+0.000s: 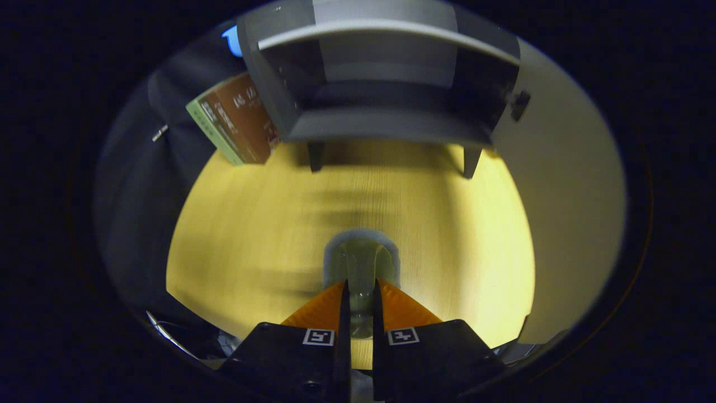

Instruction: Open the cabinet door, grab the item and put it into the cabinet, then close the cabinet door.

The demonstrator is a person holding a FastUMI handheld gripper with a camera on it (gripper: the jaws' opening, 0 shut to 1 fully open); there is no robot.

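Claw point(361, 291) clamped on a translucent greenish item point(361, 263), facing the open cabinet point(386, 123).

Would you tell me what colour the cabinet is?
Grey, seen in the gripper view: the cabinet stands open beyond the gripper, which is shut on a translucent item.

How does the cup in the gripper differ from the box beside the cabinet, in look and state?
The cup is pale, greenish and see-through, while the box is brown with a green edge and opaque. The cup sits between the fingers of the gripper, which press on it from both sides above the wooden table; the box stands apart, untouched, far beyond the fingers at the left side of the open grey cabinet. The box looks tilted.
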